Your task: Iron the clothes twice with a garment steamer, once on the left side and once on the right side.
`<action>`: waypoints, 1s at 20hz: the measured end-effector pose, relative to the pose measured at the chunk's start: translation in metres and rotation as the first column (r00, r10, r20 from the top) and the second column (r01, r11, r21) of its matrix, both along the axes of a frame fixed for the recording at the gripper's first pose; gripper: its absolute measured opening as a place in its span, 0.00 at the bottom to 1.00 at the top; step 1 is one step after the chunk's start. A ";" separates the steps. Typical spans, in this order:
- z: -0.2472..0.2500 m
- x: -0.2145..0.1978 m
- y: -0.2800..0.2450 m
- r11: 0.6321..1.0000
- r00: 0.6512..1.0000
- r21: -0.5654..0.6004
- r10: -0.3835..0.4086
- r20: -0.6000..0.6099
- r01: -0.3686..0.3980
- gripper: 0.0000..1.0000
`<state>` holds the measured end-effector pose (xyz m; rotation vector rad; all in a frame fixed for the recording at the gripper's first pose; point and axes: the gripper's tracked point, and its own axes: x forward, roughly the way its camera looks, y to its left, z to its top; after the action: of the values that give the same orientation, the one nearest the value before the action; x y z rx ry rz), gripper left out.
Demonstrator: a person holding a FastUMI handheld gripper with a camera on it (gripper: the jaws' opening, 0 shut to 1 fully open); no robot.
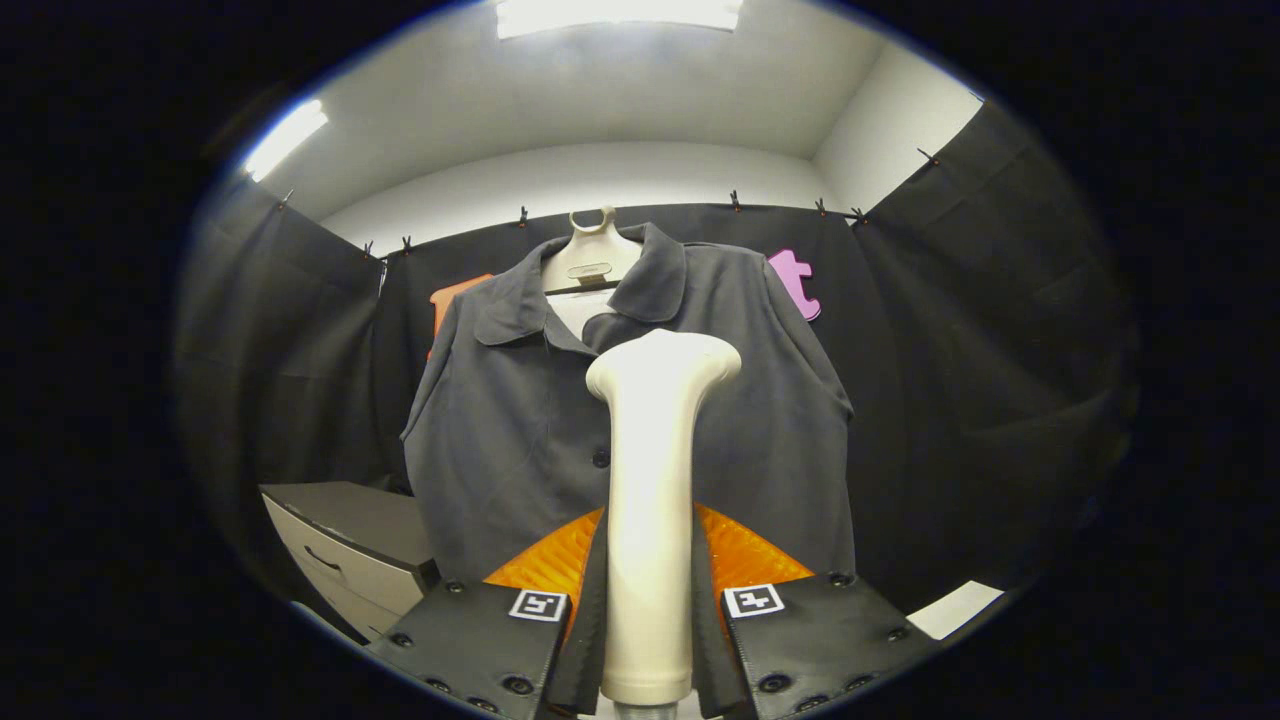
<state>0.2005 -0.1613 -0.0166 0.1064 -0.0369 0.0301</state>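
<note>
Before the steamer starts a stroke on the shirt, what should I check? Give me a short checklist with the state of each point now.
1. Steamer held between both fingers of the gripper: ok.
2. Steamer upright, head toward the shirt: ok.
3. Shirt hanging on its hanger, front facing the steamer: ok.
4. Steamer head touching the cloth: cannot tell.
5. Steam coming out: cannot tell.
6. Head at the left or right side of the shirt: not ok, it is near the middle buttons.
</note>
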 end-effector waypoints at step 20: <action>-0.087 -0.049 -0.013 0.999 0.988 0.011 -0.037 -0.149 0.039 0.43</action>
<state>0.1518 -0.1738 -0.1039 0.1215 0.1105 -0.0166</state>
